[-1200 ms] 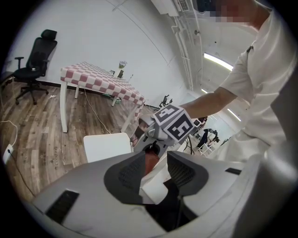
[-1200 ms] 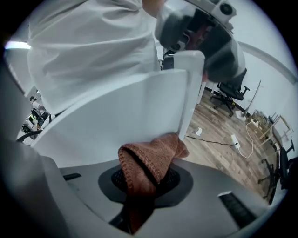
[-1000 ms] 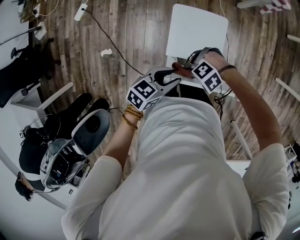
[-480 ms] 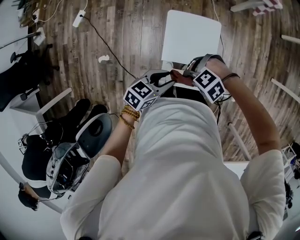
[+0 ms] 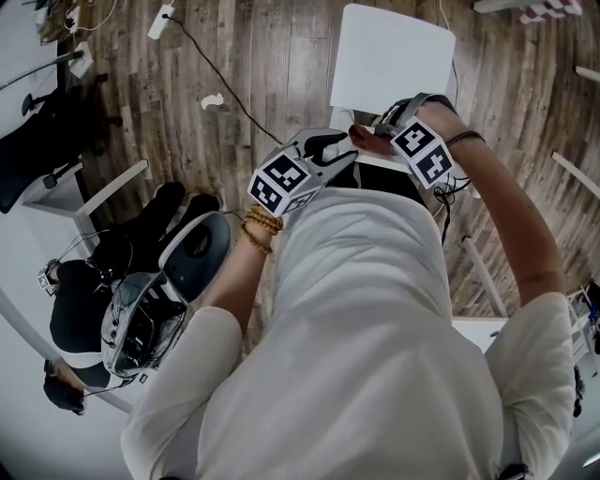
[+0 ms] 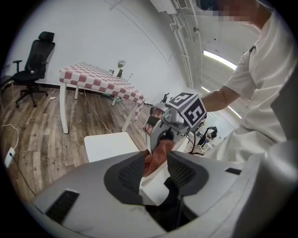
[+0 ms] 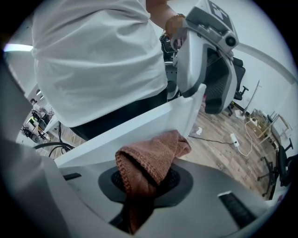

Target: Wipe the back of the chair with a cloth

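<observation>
A white chair has its seat (image 5: pixel 394 56) toward the top of the head view, and its back's top edge (image 7: pixel 139 125) runs across the right gripper view. My right gripper (image 7: pixel 146 179) is shut on a brown knitted cloth (image 7: pixel 151 160), which is bunched against that edge. The cloth (image 5: pixel 366 141) shows as a small brown patch between the two grippers. My left gripper (image 6: pixel 156 162) has a jaw on each side of the chair back (image 6: pixel 153 188) and clamps it near its end. The right gripper (image 6: pixel 172 125) with the cloth (image 6: pixel 157 153) is just beyond it.
An office chair (image 5: pixel 192 253) and dark bags stand on the wooden floor at my left. A cable and power strip (image 5: pixel 162 21) and a crumpled white scrap (image 5: pixel 213 103) lie farther off. A checked table (image 6: pixel 100 81) and a black office chair (image 6: pixel 37 56) stand behind the white chair.
Both grippers stay together at the chair back's top edge. The right gripper and cloth shift only slightly along it, and the head view sways a little.
</observation>
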Motion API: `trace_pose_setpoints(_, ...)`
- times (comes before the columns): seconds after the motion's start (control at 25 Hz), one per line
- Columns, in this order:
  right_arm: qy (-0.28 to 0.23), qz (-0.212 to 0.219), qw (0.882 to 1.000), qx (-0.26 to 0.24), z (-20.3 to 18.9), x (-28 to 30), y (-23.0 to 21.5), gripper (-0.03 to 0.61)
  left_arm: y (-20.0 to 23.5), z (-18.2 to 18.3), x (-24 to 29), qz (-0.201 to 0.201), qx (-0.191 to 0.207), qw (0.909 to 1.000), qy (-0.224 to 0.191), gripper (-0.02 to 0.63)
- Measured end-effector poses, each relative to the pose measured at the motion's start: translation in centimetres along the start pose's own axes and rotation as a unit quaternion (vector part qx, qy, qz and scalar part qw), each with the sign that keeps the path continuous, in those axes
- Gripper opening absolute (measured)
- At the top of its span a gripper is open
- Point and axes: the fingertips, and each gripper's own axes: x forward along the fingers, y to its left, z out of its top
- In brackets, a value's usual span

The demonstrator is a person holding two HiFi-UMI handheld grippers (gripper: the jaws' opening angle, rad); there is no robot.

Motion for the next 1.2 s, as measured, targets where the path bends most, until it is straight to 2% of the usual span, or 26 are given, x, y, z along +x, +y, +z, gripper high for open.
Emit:
trace_pose_setpoints(0.76, 0.025, 0.050, 0.998, 0.006, -4.2, 4.9, 1.0, 0.095, -1.1, 0.8, -0.3, 0.002, 0.006, 1.0000, 0.004, 0.173)
trace_pose_setpoints(1.2, 0.032, 0.085, 0.995, 0.033, -8.4, 8.2, 3.1, 0.095, -1.5, 1.6, 0.7, 0.006, 0.007, 0.9999, 0.011, 0.173)
